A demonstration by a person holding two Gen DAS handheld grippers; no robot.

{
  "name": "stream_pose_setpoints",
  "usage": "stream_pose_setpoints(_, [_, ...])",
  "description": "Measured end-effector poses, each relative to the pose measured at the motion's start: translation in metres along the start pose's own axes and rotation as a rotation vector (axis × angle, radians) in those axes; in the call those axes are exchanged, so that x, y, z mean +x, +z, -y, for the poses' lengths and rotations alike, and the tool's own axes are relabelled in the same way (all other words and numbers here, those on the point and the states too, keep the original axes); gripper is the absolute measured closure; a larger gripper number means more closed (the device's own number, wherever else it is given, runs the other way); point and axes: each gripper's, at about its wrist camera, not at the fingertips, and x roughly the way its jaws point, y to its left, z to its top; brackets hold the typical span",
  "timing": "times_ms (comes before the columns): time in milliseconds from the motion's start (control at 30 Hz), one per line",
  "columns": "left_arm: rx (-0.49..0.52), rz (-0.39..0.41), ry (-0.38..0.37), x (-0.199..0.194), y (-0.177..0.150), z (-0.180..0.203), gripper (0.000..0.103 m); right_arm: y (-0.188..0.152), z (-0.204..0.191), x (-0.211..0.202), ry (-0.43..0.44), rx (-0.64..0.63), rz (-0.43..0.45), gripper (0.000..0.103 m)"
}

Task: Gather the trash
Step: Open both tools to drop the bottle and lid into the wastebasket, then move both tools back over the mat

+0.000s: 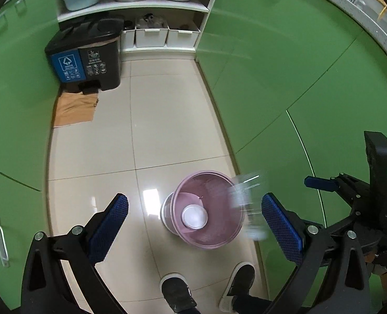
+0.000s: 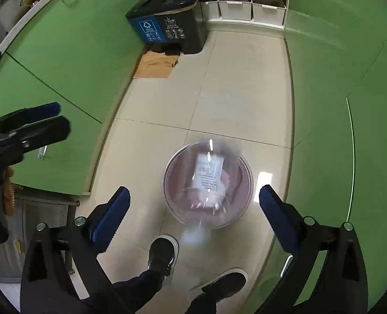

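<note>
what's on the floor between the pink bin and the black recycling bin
Only bare tile between the pink bin and the black recycling bin; both wrist views show it.

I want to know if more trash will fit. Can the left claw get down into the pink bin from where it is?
Probably yes. The left claw is open above the pink bin, whose top is uncovered. Only a blurred clear bottle is at its rim, and a white lid lies at the bottom.
</note>
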Motion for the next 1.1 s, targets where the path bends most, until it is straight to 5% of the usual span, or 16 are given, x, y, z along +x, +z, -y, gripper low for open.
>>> stream_pose_setpoints(467, [0.058,-0.030,-0.018,-0.032,0.009,0.029,0.005,0.007,0.001,-0.049,-0.047,0.071,0.013,0.004])
stream_pose_setpoints(767, [0.132,-0.030,-0.026,-0.121,0.037,0.083,0.005,0.010,-0.008,-0.181,-0.063,0.141,0.058,0.004])
stream_pose_setpoints(1100, [0.246,0.044,-0.028,-0.253,0.087,0.167,0.005,0.006,-0.006,-0.377,-0.124,0.236,0.209,0.004])
